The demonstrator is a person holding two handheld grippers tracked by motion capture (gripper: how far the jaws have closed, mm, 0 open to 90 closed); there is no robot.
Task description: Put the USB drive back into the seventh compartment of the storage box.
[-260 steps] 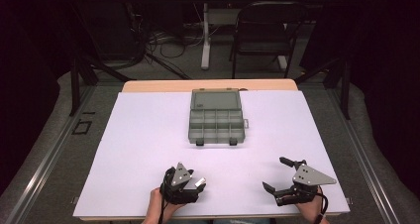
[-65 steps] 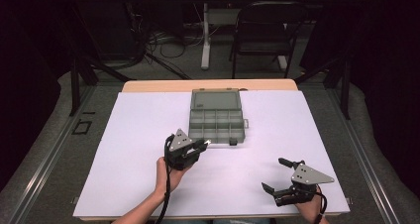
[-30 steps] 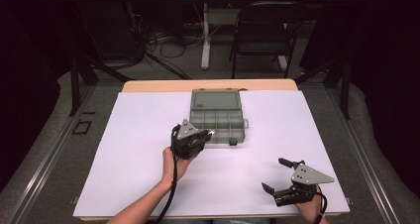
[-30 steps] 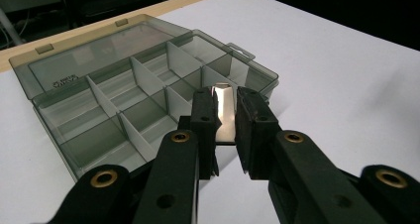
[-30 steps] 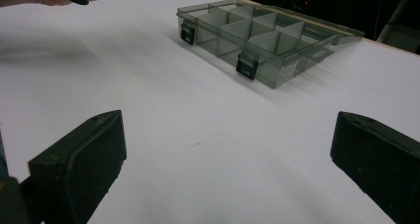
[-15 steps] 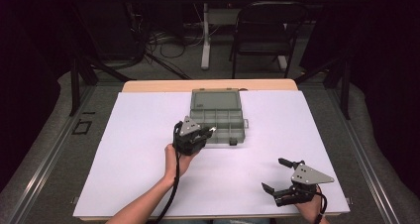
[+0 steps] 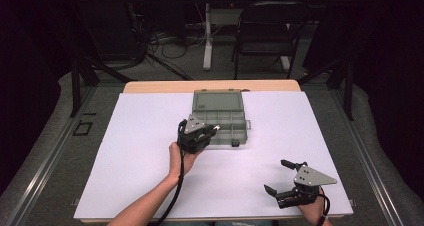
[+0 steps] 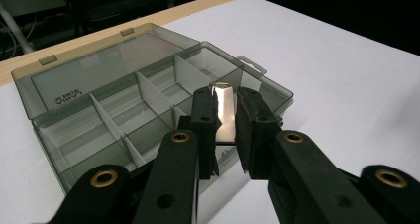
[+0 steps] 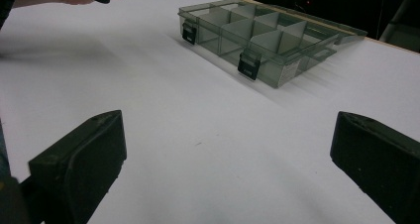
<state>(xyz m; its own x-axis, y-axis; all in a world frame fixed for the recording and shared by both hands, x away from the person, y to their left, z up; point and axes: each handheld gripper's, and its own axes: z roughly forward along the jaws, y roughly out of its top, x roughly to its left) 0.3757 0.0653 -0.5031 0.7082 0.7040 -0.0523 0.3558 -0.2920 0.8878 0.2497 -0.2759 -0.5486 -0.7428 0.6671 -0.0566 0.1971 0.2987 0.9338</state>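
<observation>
- holding a shiny metal piece (image 8: 224, 112) upright, the left gripper (image 7: 207, 131) has its fingers closed on it over the open box (image 7: 225, 120), front-left compartments just below.
- right gripper (image 7: 280, 178) rests well apart on the worktop (image 7: 130, 151), fingers wide and empty.

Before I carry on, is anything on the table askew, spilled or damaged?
Nothing stands out. The smoky grey clear plastic compartment box sits square on the white table cover, lid open flat, dividers upright. The left hand-held gripper holds a small shiny metal piece over it; the right hand-held gripper rests open.
</observation>
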